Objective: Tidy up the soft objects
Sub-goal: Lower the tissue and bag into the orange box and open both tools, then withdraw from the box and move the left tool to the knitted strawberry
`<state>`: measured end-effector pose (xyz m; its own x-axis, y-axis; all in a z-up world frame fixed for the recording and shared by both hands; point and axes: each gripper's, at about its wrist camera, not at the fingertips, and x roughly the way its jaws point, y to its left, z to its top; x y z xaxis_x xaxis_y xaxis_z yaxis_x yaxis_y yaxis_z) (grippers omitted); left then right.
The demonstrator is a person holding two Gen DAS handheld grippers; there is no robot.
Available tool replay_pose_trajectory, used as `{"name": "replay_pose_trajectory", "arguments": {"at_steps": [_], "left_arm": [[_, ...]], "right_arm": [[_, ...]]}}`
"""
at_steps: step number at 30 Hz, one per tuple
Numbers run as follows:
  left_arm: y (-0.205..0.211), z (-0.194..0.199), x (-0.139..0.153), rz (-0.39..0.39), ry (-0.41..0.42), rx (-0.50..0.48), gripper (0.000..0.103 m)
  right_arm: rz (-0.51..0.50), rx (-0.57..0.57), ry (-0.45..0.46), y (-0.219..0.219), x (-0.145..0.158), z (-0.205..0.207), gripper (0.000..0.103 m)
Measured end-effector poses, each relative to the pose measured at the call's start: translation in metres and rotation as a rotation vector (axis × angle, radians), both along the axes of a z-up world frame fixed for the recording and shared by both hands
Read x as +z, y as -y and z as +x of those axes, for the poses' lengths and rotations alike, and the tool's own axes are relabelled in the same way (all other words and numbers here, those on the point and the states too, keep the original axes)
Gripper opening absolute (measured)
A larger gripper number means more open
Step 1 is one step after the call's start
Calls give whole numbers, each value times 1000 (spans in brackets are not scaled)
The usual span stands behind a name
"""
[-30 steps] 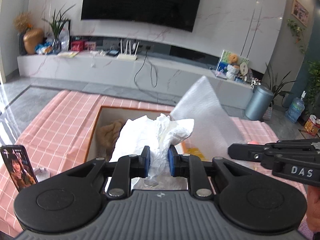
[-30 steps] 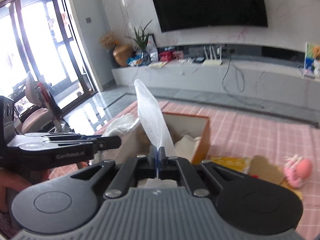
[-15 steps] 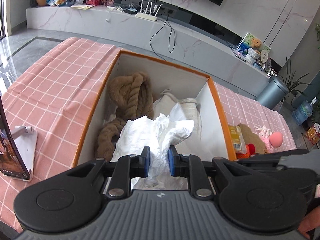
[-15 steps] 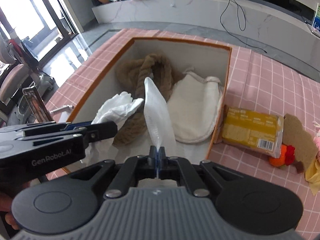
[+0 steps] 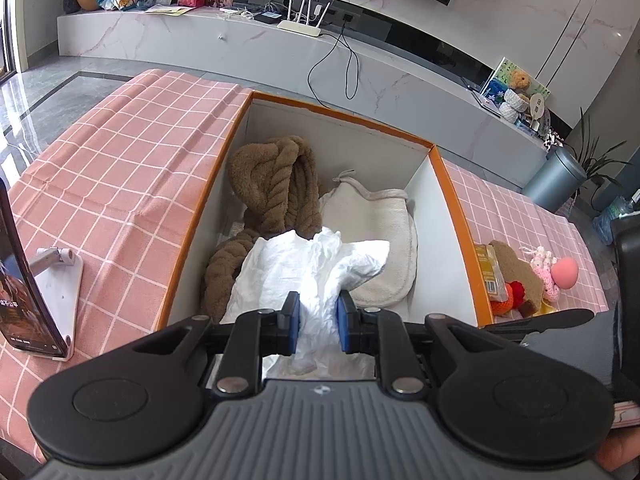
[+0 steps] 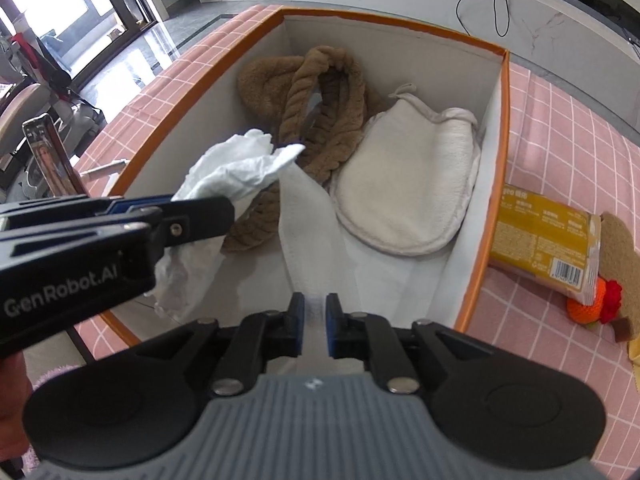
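Pink checked tablecloth (image 5: 120, 168) bears orange-rimmed box (image 5: 452, 184) holding brown rope (image 5: 276, 184) and cream mitt (image 5: 380, 240); left gripper (image 5: 317, 322) grasps white cloth (image 5: 316, 264), right gripper (image 6: 313, 328) loosened around its strip (image 6: 308, 216)

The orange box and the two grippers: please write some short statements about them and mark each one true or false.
1. A brown twisted rope lies inside the orange box. True.
2. The left gripper holds nothing. False: its fingers are shut on the white crumpled cloth.
3. The cream mitt lies on the tablecloth outside the box. False: it lies inside the box, beside the rope.
4. The yellow packet lies outside the box. True.
5. The right gripper has the white mesh sheet between its fingers. True.
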<state>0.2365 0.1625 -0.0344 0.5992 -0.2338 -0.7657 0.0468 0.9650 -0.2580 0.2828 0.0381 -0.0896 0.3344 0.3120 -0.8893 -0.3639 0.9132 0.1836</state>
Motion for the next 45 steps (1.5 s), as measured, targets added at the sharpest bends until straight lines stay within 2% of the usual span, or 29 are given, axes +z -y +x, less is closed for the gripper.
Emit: {"name": "replay_pose_trajectory", "arguments": {"at_steps": [5, 6, 7, 10, 13, 15, 18, 25, 27, 30, 31, 32, 37, 40, 42, 45], "left_arm": [[0, 0, -1, 11, -10, -2, 21], [0, 1, -2, 14, -13, -3, 21], [-1, 1, -3, 15, -19, -3, 21], [-1, 4, -8, -12, -40, 1, 21], [5, 8, -14, -25, -74, -6, 21], [9, 13, -20, -19, -111, -10, 21], [13, 20, -33, -48, -182, -10, 22], [28, 37, -59, -35, -332, -29, 28], [31, 39, -64, -17, -343, -22, 36], [32, 36, -66, -16, -323, -24, 54], [31, 34, -65, -26, -310, -26, 67], [31, 32, -63, -31, -300, -27, 75], [39, 23, -45, 19, -239, -23, 75], [45, 14, -28, 23, -177, -23, 75], [50, 6, -13, 11, -117, -35, 75], [60, -10, 14, -8, 28, -57, 71]], "right_arm": [[-7, 26, 42, -3, 13, -8, 38], [-17, 21, 66, -1, 18, -9, 49], [-22, 17, 92, 3, 23, -11, 51], [-37, -13, 146, 20, 38, -12, 51], [10, -56, 183, 43, 48, -12, 52], [-3, -101, 202, 55, 51, -13, 53], [31, -127, 237, 70, 54, -17, 53], [20, -142, 190, 77, 39, -22, 54], [26, -143, 176, 78, 34, -22, 54], [31, -142, 170, 80, 31, -24, 54], [32, -143, 170, 82, 31, -24, 54], [32, -145, 170, 83, 31, -24, 54], [54, -175, 173, 96, 34, -28, 54], [64, -193, 189, 105, 40, -34, 54], [77, -208, 202, 114, 45, -39, 54], [102, -241, 242, 134, 53, -52, 56]]}}
